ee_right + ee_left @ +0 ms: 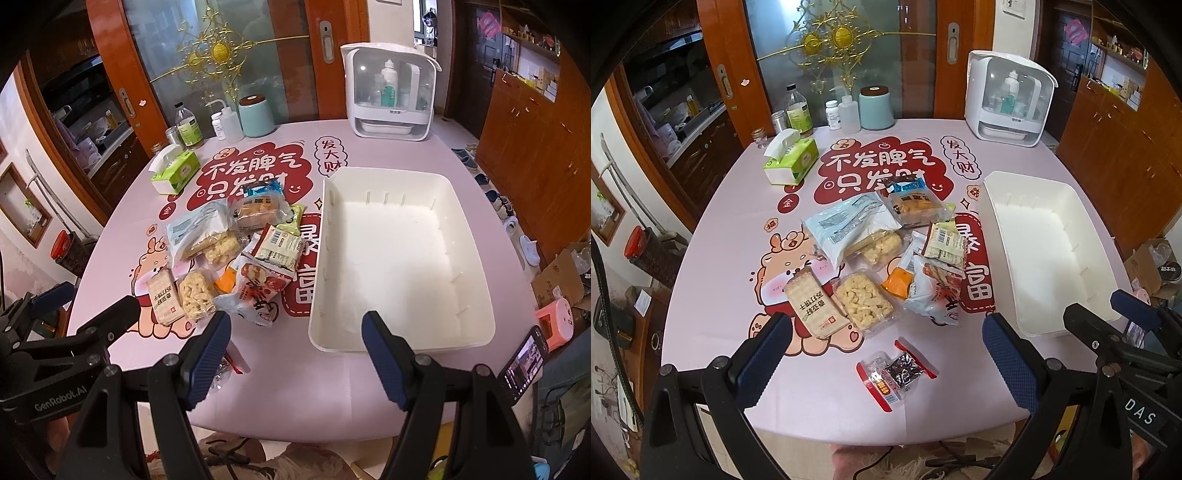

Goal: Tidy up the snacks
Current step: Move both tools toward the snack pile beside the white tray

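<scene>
Hovering over the near table edge, both grippers empty. Left gripper (pixel 886 354) has its jaws spread wide with nothing between the pads; a small red-edged packet (pixel 897 373) lies on the table (pixel 720 314) in the gap between them, untouched. Right gripper (pixel 295 350) is also wide open, holding nothing, with its right finger in front of the near-left corner of the white bin (pixel 402 258).

Snack pile (pixel 882 251) sits mid-table, left of the bin, all packets outside it. The pile includes a cracker pack (pixel 814 306), a clear puff pack (pixel 864 302), a big white bag (pixel 849 225), an orange packet (pixel 897 284) and a blue-topped pastry pack (pixel 912 203). The packets overlap and touch each other. The red-edged packet lies apart, nearer the edge.

Bin interior shows only bare white floor. Tissue box (pixel 790 162) stands at the far left, bottles (pixel 798 110) and a white appliance (pixel 1008 96) at the far edge.
</scene>
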Available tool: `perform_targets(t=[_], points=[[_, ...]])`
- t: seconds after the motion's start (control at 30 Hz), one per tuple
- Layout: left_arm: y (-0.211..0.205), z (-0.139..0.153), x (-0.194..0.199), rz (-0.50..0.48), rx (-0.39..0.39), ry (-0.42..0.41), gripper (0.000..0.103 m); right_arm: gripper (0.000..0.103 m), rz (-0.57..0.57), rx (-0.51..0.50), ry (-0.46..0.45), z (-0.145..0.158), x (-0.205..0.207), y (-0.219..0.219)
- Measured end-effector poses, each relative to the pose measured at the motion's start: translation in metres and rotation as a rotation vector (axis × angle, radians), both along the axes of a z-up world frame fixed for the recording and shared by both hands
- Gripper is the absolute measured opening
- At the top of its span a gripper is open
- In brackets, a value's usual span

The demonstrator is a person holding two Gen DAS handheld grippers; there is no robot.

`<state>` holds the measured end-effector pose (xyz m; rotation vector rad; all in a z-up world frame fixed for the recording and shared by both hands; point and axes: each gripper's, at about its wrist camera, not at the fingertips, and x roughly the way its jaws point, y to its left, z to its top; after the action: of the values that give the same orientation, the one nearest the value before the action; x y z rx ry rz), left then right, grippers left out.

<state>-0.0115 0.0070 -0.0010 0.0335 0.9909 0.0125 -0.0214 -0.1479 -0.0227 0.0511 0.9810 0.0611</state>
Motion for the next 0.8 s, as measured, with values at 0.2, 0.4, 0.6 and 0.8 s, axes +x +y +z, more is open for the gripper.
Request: perform_targets(t=[0.2,0.4,0.6,0.8], points=[[0.004,-0.003,-0.002,0.009,-0.003,0.003,0.102,0.074,0.011,-0.002,0.002,0.001,0.000,0.003],[0.005,-0.006,-0.002,0.017,-0.007,0.016,0.102,0.074,0.017,-0.005,0.007,0.000,0.001,0.005],[0.009,-0.009,-0.003,0.025,-0.007,0.023,0.102,0.074,0.026,-0.002,0.008,0.000,0.001,0.008],[0.015,-0.012,0.000,0.039,-0.010,0.032,0.102,0.074,0.042,0.001,0.015,-0.002,0.005,0.014]])
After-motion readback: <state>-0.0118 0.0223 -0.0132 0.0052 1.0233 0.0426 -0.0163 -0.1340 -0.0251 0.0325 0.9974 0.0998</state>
